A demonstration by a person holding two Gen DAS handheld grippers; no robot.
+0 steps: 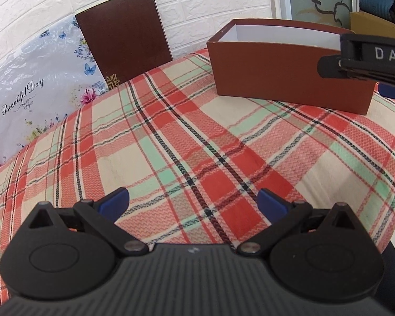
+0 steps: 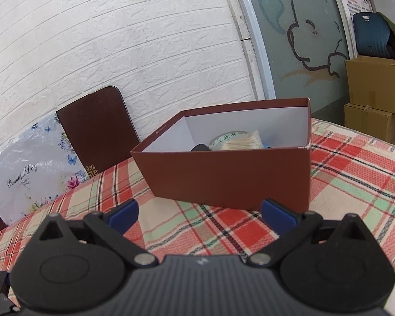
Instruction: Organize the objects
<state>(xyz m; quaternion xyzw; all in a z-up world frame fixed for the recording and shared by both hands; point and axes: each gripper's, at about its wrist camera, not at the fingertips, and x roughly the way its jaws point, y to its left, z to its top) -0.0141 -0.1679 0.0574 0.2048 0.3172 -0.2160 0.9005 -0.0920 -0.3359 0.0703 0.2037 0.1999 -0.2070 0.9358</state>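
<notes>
A brown cardboard box (image 2: 223, 176) with a white inside stands on the plaid tablecloth (image 2: 355, 173). Inside it lie a patterned bowl (image 2: 226, 137), a pale stack of something flat (image 2: 246, 142) and a dark object (image 2: 201, 147), only partly visible over the rim. My right gripper (image 2: 198, 210) hovers open just in front of the box, nothing between its blue fingers. My left gripper (image 1: 193, 201) is open and empty over bare cloth, well short of the box (image 1: 289, 76). The right gripper's black body (image 1: 368, 58) shows at the right edge of the left wrist view.
A brown chair back (image 1: 126, 34) and a floral plastic bag (image 1: 36, 89) stand behind the table's far edge against a white brick wall. Cardboard boxes (image 2: 374, 97) and a dark blue chair (image 2: 371, 35) sit off to the right beyond the table.
</notes>
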